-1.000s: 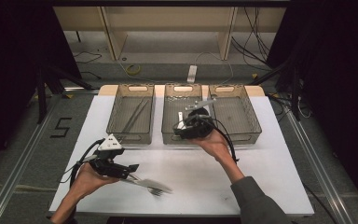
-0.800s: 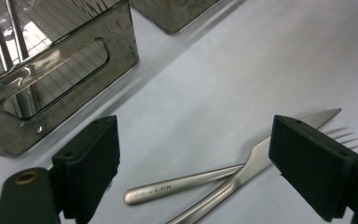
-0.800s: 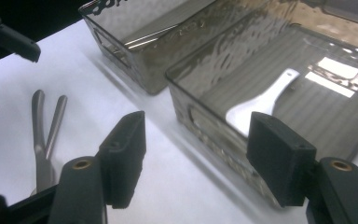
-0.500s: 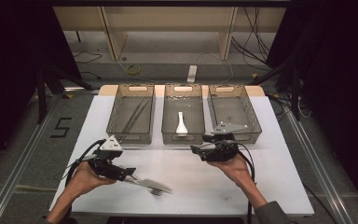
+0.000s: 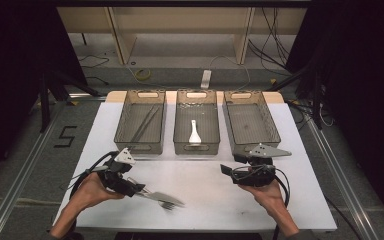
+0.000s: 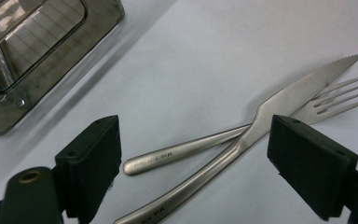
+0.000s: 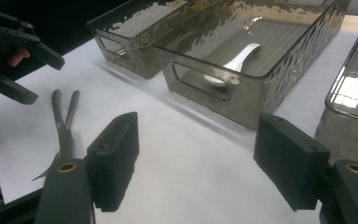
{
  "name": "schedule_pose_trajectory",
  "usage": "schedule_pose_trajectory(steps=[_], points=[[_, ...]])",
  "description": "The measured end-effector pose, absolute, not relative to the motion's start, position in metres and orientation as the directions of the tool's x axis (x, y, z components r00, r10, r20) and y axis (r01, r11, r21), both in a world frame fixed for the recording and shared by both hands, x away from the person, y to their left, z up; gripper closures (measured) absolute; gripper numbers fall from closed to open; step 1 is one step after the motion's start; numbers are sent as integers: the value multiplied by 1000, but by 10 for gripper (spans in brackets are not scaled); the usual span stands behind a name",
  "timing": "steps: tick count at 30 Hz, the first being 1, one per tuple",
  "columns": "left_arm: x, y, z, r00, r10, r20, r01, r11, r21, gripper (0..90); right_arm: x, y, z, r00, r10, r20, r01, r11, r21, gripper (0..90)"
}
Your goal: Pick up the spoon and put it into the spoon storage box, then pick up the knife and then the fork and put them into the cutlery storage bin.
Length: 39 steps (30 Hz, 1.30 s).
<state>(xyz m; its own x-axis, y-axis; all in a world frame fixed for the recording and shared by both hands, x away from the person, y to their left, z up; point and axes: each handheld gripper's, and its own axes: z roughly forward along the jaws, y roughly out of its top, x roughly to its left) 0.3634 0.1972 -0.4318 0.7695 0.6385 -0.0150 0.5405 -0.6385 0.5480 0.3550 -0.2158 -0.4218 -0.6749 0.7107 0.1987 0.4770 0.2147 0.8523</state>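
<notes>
A steel knife (image 6: 279,100) lies crossed over a steel fork (image 6: 186,148) on the white table (image 5: 205,175) at the near left. My left gripper (image 6: 200,163) is open, with one jaw on each side of their handles and neither touching. From above, the left gripper (image 5: 139,189) sits at the handle end of the knife (image 5: 157,196). My right gripper (image 5: 226,170) is open and empty above the near right of the table, pointing left. A white spoon (image 5: 194,132) lies in the middle bin (image 5: 196,148). The spoon (image 7: 235,63) lies ahead of the right gripper (image 7: 200,161).
Three smoky clear bins stand in a row at the table's far side. The left bin (image 5: 125,142) holds long thin metal pieces (image 5: 145,124). The right bin (image 5: 272,130) looks bare. Open table lies between the two grippers.
My right gripper pulled back from the middle bin to the near right of the table, leaving the white spoon in that bin. The left gripper barely moved.
</notes>
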Motion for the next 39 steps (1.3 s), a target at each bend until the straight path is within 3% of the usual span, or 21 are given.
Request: schedule_pose_trajectory(steps=[9, 39], points=[[364, 197, -434, 772, 635, -27, 550, -647, 527, 174, 342, -218, -427, -685, 704, 187, 442, 198, 875, 294], [366, 194, -449, 796, 604, -37, 575, -735, 360, 179, 318, -238, -443, -649, 737, 189, 473, 197, 859, 254]])
